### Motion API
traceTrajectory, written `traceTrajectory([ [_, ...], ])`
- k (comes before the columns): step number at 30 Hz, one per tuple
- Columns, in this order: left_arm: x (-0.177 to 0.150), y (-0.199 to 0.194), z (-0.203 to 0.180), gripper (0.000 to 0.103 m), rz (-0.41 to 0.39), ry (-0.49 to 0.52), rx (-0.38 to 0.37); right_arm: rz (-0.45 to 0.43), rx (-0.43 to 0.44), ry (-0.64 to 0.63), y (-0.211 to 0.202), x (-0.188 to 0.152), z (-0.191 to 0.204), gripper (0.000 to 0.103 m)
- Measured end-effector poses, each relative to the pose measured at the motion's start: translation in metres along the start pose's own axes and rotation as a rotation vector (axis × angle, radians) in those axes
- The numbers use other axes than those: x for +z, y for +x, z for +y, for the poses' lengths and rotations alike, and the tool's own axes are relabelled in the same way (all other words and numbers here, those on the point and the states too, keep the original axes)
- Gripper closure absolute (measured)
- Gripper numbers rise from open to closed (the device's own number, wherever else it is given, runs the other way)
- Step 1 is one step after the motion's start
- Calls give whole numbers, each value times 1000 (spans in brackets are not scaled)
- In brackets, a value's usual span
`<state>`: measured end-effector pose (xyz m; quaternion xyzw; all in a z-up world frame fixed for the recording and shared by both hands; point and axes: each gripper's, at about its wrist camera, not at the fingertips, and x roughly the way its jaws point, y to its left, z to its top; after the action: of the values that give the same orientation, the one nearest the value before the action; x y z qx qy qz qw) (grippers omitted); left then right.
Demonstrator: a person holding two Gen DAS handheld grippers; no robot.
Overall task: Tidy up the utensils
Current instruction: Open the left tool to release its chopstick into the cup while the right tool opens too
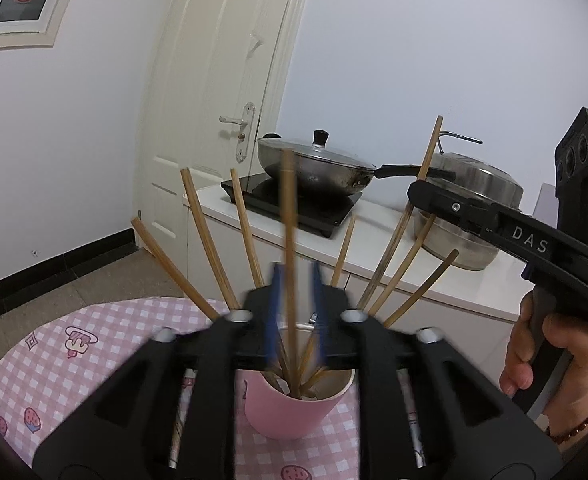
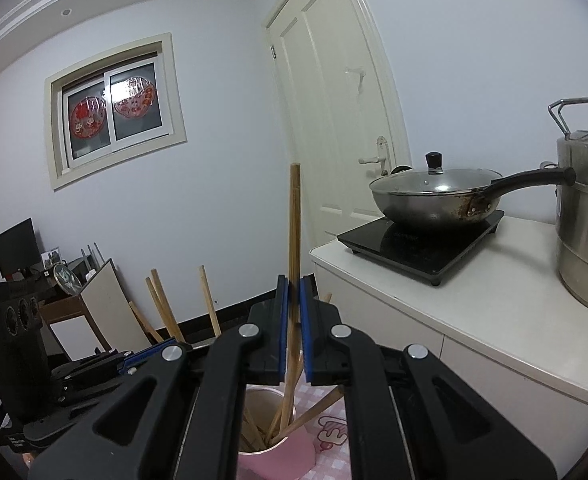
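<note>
A pink cup (image 1: 290, 412) stands on the pink checked tablecloth (image 1: 74, 356) with several bamboo chopsticks (image 1: 206, 240) fanned out of it. My left gripper (image 1: 296, 276) hovers just above the cup's rim, open, its blue pads apart on either side of one upright, blurred chopstick (image 1: 288, 220) that they do not press. My right gripper (image 2: 294, 284) is shut on another chopstick (image 2: 294, 220), whose lower end reaches into the cup (image 2: 278, 460). In the left wrist view the right gripper (image 1: 414, 192) comes in from the right, held by a hand (image 1: 550, 352).
Behind the table runs a white counter (image 2: 474, 300) with a lidded wok (image 2: 434, 196) on a black induction hob (image 2: 414, 248) and a tall steel pot (image 2: 586, 240). A cream door (image 1: 214, 100) stands at the back. The left gripper's body (image 2: 18, 332) shows low on the left.
</note>
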<state>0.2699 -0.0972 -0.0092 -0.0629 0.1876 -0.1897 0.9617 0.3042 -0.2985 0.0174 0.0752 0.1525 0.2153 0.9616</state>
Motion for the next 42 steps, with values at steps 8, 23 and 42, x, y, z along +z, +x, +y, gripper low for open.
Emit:
traceTrajectory([
  [8,1,-8,0,51,-18,-7,-15,18,-32,-100,1,2,23,99],
  [23,3,-16,3,44,-11,-23,-12,40,-52,-129,4,3,33,98],
  [42,-5,-37,11,43,67,14,17,74,-136,-133,-24,-24,60,83],
])
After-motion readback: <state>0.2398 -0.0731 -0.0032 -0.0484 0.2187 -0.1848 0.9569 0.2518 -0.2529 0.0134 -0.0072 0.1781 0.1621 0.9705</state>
